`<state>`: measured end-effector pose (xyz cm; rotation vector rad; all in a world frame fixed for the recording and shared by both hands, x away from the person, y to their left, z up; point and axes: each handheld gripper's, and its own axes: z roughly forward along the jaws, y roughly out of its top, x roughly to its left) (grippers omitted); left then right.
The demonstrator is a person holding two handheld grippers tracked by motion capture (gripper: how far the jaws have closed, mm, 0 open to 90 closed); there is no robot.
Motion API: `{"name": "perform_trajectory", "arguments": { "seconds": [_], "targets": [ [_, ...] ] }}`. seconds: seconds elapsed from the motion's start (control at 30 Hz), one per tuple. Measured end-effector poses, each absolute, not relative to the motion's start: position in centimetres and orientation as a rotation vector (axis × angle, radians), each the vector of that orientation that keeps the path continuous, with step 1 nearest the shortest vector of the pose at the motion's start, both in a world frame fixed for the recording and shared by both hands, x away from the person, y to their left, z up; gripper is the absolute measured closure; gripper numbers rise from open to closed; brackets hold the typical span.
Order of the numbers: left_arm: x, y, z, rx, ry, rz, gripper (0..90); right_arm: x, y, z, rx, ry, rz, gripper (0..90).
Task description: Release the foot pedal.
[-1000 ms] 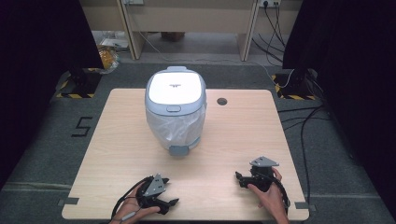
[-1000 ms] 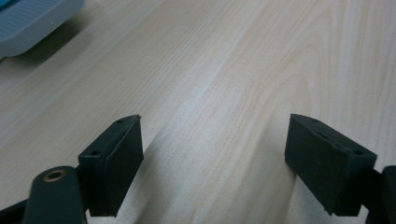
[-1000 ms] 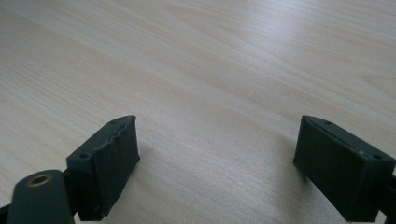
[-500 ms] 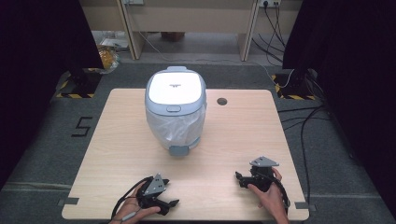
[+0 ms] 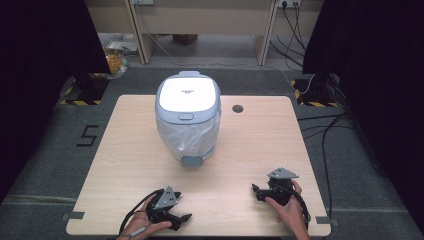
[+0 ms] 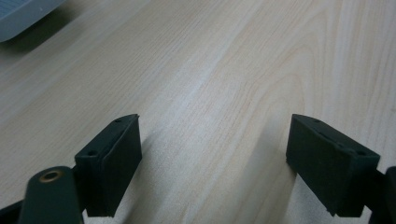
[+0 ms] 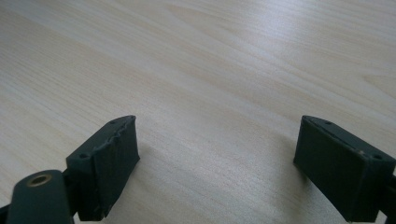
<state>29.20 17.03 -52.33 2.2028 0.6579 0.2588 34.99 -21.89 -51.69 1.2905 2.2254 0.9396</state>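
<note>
Where the high view looks down on the wooden table (image 5: pixel 260 145), the left gripper (image 5: pixel 182 219) and right gripper (image 5: pixel 256 190) rest near its front edge, well apart, each in a hand and holding nothing. The white bin (image 5: pixel 188 117) stands beyond them, toward the far edge. In the left gripper view, its jaws stand wide apart over bare wood, the bin's corner (image 6: pixel 23 16) at upper left. In the right gripper view, the jaws gape equally wide, with only wood grain between them.
</note>
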Motion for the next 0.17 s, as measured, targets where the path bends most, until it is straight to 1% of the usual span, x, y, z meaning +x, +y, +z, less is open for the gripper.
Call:
{"name": "perform_trajectory", "arguments": {
  "seconds": [0.17],
  "targets": [
    [29.21, 17.03, -52.33, 2.203, 0.658, 0.258, 17.4, 34.99, -21.88, -51.69, 1.291, 2.225, 0.939, 13.5]
  ]
}}
